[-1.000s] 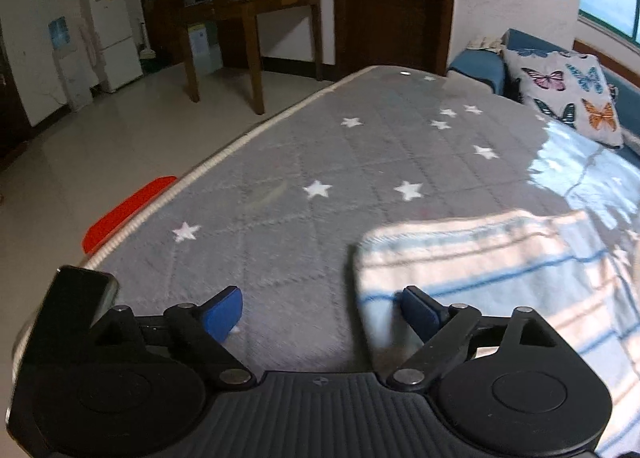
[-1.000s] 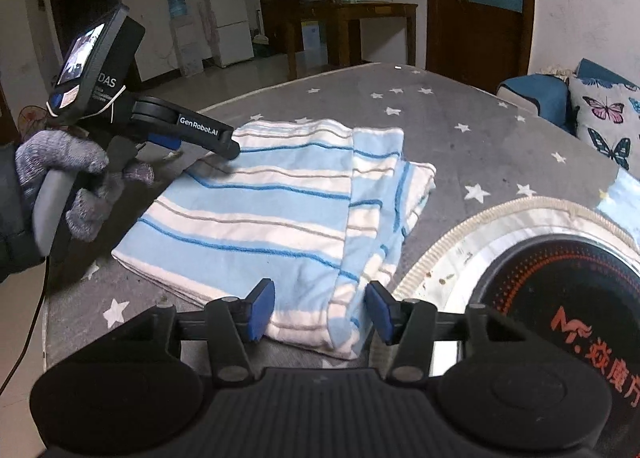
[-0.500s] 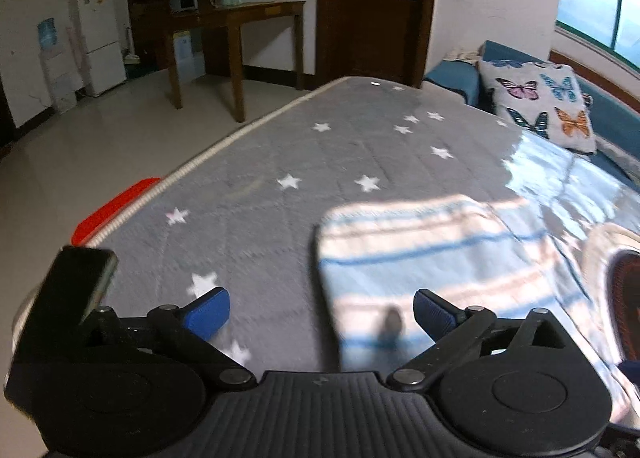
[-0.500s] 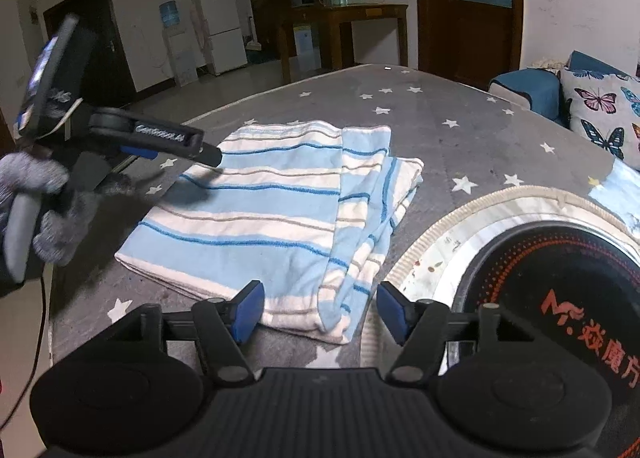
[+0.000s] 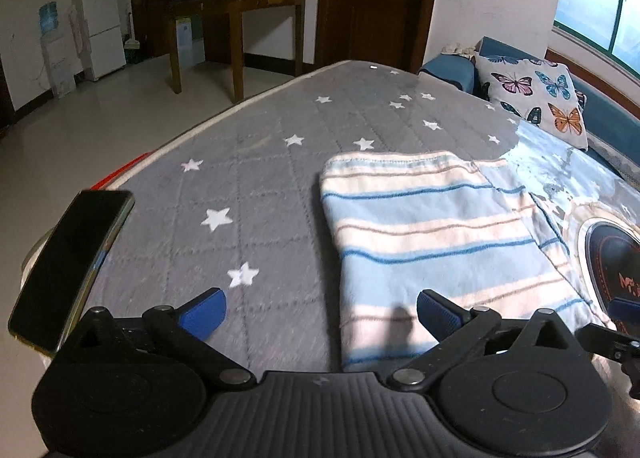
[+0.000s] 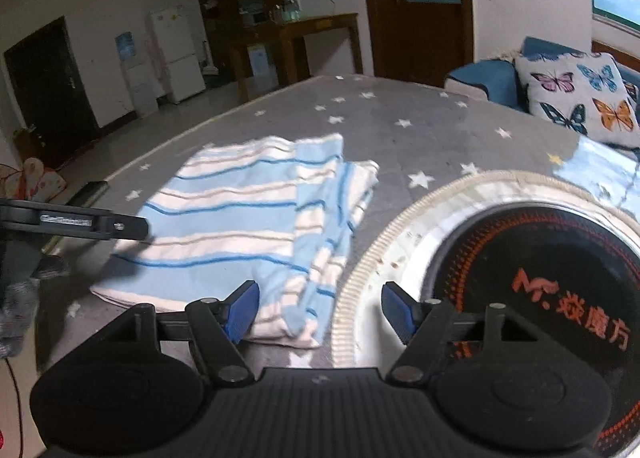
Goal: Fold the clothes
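A folded garment (image 5: 432,234) with light blue, white and tan stripes lies flat on the grey star-patterned mattress (image 5: 256,161). My left gripper (image 5: 320,316) hovers open over the garment's near left edge, holding nothing. In the right wrist view the same garment (image 6: 248,213) shows a doubled fold along its right side. My right gripper (image 6: 322,310) is open above the garment's near right corner, with nothing between its blue pads. The left gripper's finger (image 6: 92,223) reaches in from the left over the garment's near left corner.
A round white appliance with a black top and red lettering (image 6: 536,282) sits on the mattress right of the garment. A butterfly pillow (image 5: 536,97) lies on a blue sofa beyond. A phone (image 5: 68,266) is mounted on my left gripper. A gloved hand (image 6: 20,298) holds it.
Both grippers have opened wider. The left gripper has drawn back, so more of the garment shows. The right gripper has shifted right, toward the appliance, and nearer the garment's corner.
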A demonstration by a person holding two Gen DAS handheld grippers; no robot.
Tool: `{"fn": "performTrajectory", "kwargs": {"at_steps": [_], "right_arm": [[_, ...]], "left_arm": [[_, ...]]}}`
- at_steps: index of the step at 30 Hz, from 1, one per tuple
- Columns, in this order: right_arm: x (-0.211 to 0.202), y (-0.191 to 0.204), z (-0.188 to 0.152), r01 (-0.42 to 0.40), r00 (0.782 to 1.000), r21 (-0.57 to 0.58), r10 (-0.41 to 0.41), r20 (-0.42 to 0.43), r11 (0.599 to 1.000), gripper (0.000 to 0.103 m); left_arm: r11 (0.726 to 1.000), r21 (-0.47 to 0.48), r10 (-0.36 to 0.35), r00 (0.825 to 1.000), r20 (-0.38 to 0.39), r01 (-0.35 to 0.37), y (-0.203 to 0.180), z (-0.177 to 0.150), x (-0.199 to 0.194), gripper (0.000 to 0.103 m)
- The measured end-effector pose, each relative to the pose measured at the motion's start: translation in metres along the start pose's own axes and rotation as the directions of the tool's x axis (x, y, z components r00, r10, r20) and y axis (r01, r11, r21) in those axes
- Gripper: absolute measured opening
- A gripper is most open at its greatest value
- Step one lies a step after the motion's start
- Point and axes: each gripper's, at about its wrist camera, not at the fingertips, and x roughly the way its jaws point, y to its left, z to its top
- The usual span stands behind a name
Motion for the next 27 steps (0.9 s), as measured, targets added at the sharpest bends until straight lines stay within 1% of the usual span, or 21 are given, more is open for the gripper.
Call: {"fn": "performTrajectory", "kwargs": {"at_steps": [5, 9, 11, 13, 14, 16, 20, 26, 27], "right_arm": [[0.004, 0.0, -0.007, 0.005, 1.0, 0.005, -0.005, -0.016, 1.0, 0.075], [-0.006, 0.001, -0.005, -0.003, 1.0, 0.004, 0.003, 0.016, 1.0, 0.077], [-0.011, 0.0, -0.001, 0.0, 0.999, 0.012, -0.001, 0.038, 1.0, 0.08], [-0.014, -0.003, 0.004, 0.006, 0.998, 0.024, -0.008, 0.058, 1.0, 0.08], [-0.014, -0.004, 0.006, 0.013, 0.998, 0.028, -0.015, 0.064, 1.0, 0.08], [-0.009, -0.006, 0.006, 0.036, 0.998, 0.029, -0.037, 0.049, 0.999, 0.082], [0.005, -0.009, 0.0, 0.065, 0.998, 0.019, -0.065, 0.007, 0.998, 0.084], [-0.002, -0.009, 0.0, 0.059, 0.998, 0.021, -0.059, 0.035, 0.998, 0.087], [-0.003, -0.009, 0.001, 0.058, 0.997, 0.021, -0.059, 0.042, 0.998, 0.089]], "left_arm": [[1.0, 0.0, -0.008, 1.0, 0.013, 0.008, 0.003, -0.008, -0.009, 0.103], [1.0, 0.002, -0.016, 0.999, 0.034, 0.016, 0.006, -0.015, -0.017, 0.103], [1.0, 0.002, -0.024, 0.998, 0.06, 0.024, 0.006, -0.017, -0.023, 0.103], [0.999, 0.003, -0.035, 0.996, 0.081, 0.035, 0.006, -0.018, -0.028, 0.103], [0.999, 0.003, -0.042, 0.995, 0.086, 0.042, 0.006, -0.018, -0.029, 0.103], [0.998, 0.004, -0.057, 0.994, 0.095, 0.057, 0.005, -0.018, -0.033, 0.103], [0.998, 0.012, -0.068, 0.993, 0.092, 0.067, 0.001, -0.021, -0.036, 0.103], [0.999, 0.018, -0.04, 0.997, 0.059, 0.039, 0.001, -0.028, -0.027, 0.103], [0.999, 0.018, -0.035, 0.998, 0.052, 0.034, 0.001, -0.03, -0.025, 0.103]]}}
